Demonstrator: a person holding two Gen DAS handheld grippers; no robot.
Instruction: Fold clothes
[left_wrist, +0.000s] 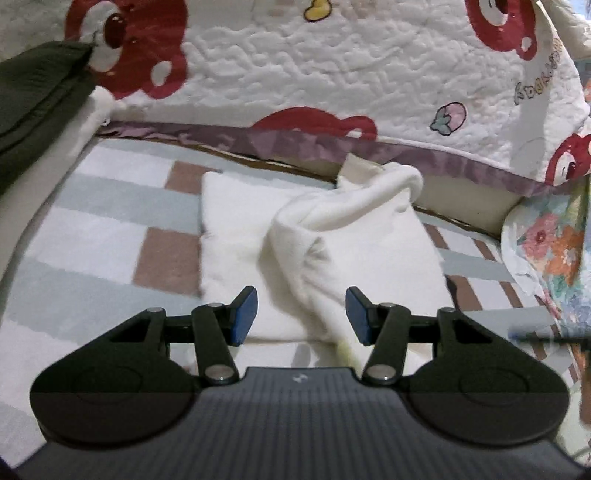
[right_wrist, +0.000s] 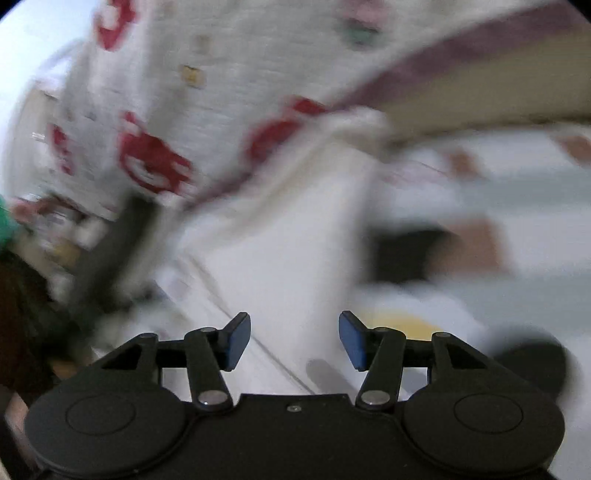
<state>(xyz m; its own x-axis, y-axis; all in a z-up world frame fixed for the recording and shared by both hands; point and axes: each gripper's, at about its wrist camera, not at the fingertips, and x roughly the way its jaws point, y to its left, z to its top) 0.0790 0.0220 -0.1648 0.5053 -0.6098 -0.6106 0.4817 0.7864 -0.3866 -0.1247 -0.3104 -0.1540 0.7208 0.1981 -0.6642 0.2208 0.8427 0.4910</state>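
Observation:
A white garment (left_wrist: 236, 229) lies mostly flat on the checked bed sheet (left_wrist: 110, 236). A rumpled, twisted strip of it (left_wrist: 332, 236) runs from the far right corner down toward me. My left gripper (left_wrist: 303, 315) hovers over the near edge of the garment, open, with the rumpled strip showing between its blue pads (left_wrist: 245, 315) but not pressed by them. The right wrist view is badly blurred. There my right gripper (right_wrist: 294, 339) is open above the white garment (right_wrist: 288, 258), with nothing gripped.
A white quilt with red bear prints (left_wrist: 332, 66) rises behind the garment, edged by a purple trim (left_wrist: 295, 142). A dark green cloth (left_wrist: 33, 110) lies at the far left and a floral fabric (left_wrist: 554, 251) at the right. Dark blurred shapes (right_wrist: 122, 251) flank the garment.

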